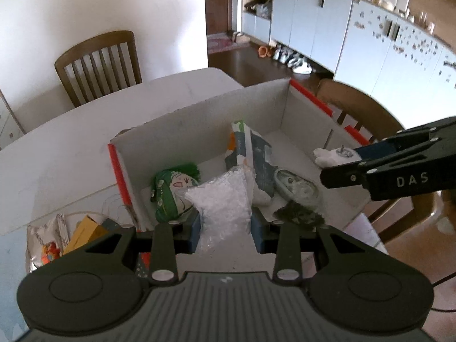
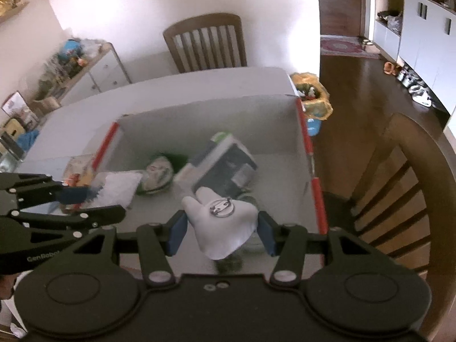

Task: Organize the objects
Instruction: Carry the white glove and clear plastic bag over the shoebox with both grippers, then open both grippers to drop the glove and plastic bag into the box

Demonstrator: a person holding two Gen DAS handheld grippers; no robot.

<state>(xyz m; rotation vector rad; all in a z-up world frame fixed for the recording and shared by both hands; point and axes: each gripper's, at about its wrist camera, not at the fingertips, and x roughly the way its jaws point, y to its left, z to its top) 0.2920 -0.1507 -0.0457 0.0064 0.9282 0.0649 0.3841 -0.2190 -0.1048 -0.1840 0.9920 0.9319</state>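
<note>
The table point(image 1: 71, 148) lies bare toward 11 o'clock. On it, the red-edged box point(image 1: 199, 114) has free floor at 2 o'clock. Over its near rim, the left gripper point(image 1: 225, 228) clamps a clear bag point(image 1: 222, 199); the right gripper point(image 2: 222, 233) clamps a white glove-shaped badge point(image 2: 225, 228).

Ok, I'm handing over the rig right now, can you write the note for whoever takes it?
Left gripper: shut on a clear plastic bag, over the box's near left end.
Right gripper: shut on a white glove-shaped badge, over the box's right half.
Cardboard box already holds a green-haired doll, a printed package and some smaller bits.
Left: release both into the box; packets remain on the table beside it.
</note>
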